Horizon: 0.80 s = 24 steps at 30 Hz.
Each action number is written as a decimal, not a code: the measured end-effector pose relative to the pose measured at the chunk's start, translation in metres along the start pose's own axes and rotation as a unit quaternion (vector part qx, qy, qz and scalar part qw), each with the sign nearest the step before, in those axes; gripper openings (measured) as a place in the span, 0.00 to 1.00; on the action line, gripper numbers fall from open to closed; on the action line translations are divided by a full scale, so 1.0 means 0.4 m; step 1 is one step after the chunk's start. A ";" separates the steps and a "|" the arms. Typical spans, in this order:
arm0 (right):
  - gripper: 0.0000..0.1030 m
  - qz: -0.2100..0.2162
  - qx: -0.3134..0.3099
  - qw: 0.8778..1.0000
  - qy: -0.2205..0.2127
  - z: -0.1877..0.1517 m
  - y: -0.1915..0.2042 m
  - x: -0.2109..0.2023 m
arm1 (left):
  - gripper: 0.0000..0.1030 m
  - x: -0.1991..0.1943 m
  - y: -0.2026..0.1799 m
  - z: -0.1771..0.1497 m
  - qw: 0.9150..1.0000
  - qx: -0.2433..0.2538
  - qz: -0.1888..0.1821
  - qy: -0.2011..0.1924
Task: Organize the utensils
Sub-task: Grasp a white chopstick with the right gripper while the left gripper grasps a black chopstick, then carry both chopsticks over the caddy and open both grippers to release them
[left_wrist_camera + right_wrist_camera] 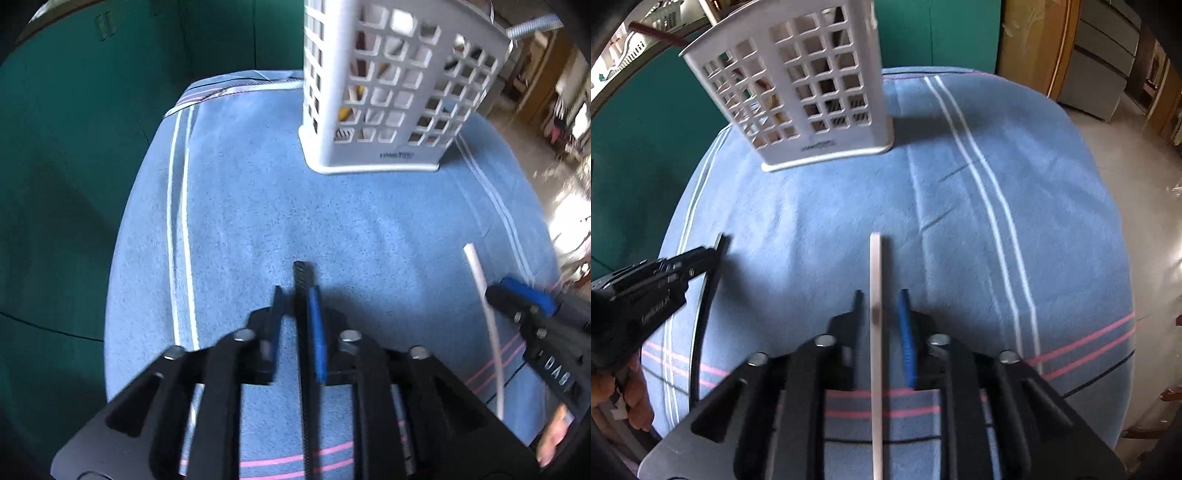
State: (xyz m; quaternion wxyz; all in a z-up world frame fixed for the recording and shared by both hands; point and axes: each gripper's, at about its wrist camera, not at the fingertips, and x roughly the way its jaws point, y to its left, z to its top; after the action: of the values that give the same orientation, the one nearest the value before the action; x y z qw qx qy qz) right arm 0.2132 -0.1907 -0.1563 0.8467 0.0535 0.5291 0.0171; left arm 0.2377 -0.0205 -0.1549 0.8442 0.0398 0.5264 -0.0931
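A white lattice utensil holder (391, 88) stands upright at the far end of the blue towel (258, 206); it also shows in the right wrist view (798, 92), with several utensils inside. My left gripper (297, 295) is shut on a black textured utensil handle (304, 314) that sticks forward between the fingers. My right gripper (879, 299) holds a white flat utensil handle (876, 332) between its fingers, above the towel. The right gripper shows in the left view (524, 299) with the white utensil (487, 317). The left gripper shows in the right view (701, 258).
The towel (960, 221) covers a small table with white and pink stripes. A green wall (74, 147) lies to the left and behind. Floor and furniture (1108, 74) lie to the right. A brown utensil (653, 35) pokes out of the holder's top.
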 end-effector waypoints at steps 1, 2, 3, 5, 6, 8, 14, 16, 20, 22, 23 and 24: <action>0.25 -0.001 -0.001 1.000 0.002 0.007 -0.001 0.005 | 0.26 0.006 -0.007 0.003 1.000 0.010 0.006 0.007; 0.25 -0.001 -0.004 1.000 0.005 0.013 -0.001 0.010 | 0.27 0.008 -0.012 0.003 1.000 0.015 0.010 0.007; 0.25 0.000 -0.006 1.000 0.009 0.018 0.001 0.017 | 0.29 0.009 -0.017 0.004 1.000 0.021 0.015 0.008; 0.25 -0.003 -0.011 1.000 0.015 0.028 0.006 0.031 | 0.30 0.012 -0.020 0.007 0.999 0.025 0.018 0.011; 0.25 -0.003 -0.015 1.000 0.021 0.031 0.009 0.040 | 0.32 0.011 -0.020 0.008 0.999 0.026 0.019 0.012; 0.25 -0.006 -0.021 1.000 0.021 0.036 0.015 0.047 | 0.35 0.013 -0.017 0.011 0.999 0.027 0.020 0.015; 0.15 -0.004 -0.023 1.000 0.018 0.039 0.009 0.045 | 0.36 0.022 -0.005 0.024 0.999 0.027 0.015 0.015; 0.07 0.003 -0.016 1.000 0.018 0.040 0.000 0.044 | 0.20 0.028 -0.001 0.031 1.000 0.026 0.010 0.008; 0.07 0.014 -0.012 1.000 0.013 0.040 -0.008 0.033 | 0.06 0.025 0.005 0.032 1.000 0.007 -0.008 -0.005; 0.07 0.016 -0.012 1.000 -0.002 0.041 -0.011 0.004 | 0.06 0.004 0.009 0.033 1.000 0.000 -0.010 -0.020; 0.06 0.017 -0.011 1.000 -0.010 0.042 -0.013 -0.016 | 0.06 -0.009 0.012 0.035 1.000 -0.003 -0.011 -0.027; 0.06 0.018 -0.010 1.000 -0.019 0.044 -0.012 -0.036 | 0.06 -0.032 0.015 0.039 0.999 -0.006 -0.012 -0.038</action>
State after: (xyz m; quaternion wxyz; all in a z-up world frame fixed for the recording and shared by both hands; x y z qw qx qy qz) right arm 0.2227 -0.1981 -0.1363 0.8567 0.0548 0.5117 0.0360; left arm 0.2473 -0.0157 -0.1369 0.8627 0.0245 0.4949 -0.1013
